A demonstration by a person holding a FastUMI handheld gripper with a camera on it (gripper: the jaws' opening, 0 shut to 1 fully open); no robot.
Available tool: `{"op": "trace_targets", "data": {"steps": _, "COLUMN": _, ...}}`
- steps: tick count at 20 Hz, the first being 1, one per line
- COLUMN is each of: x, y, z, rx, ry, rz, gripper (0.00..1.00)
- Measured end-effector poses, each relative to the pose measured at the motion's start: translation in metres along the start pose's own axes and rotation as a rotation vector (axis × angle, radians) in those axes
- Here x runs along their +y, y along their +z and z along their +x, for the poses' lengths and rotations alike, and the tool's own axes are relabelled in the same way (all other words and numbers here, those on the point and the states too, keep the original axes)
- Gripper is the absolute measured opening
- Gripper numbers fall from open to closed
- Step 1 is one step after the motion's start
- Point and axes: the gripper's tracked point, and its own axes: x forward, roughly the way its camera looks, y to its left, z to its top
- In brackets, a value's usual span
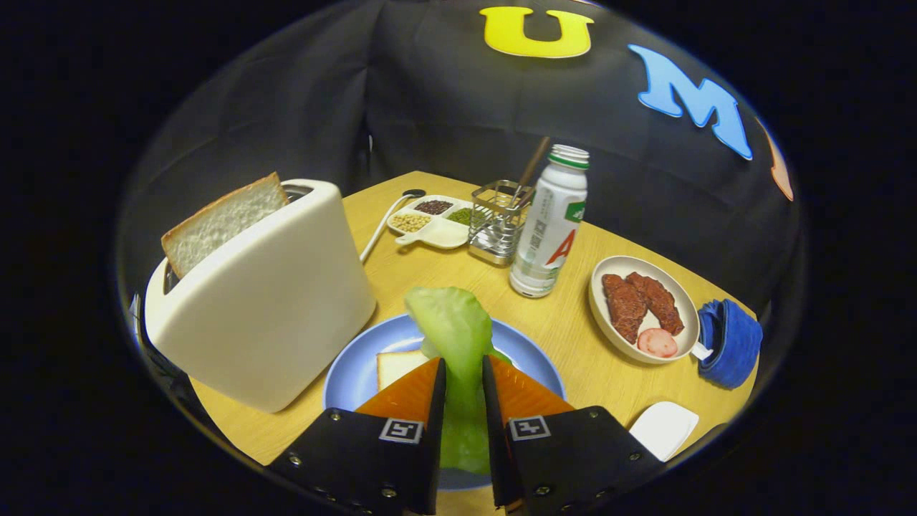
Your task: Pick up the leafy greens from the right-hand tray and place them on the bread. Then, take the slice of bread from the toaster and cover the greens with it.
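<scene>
My gripper is shut on a pale green leaf of greens, which sticks up and forward from between the fingers. Right below it lies a blue plate with a slice of bread on it, partly hidden by the fingers and the leaf. To the left of the plate stands a white toaster with a second slice of bread poking out of its slot.
Beyond the plate stands a white bottle, a wire utensil holder and a divided dish of beans with a spoon. To the right sit a white plate of meat slices, a blue cloth and a small white dish.
</scene>
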Motion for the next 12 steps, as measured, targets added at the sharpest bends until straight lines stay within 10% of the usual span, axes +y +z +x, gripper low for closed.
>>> {"op": "trace_targets", "data": {"steps": 12, "x": 0.0, "y": 0.011, "z": -0.04, "rx": -0.095, "ry": 0.009, "rz": 0.031, "gripper": 0.49}}
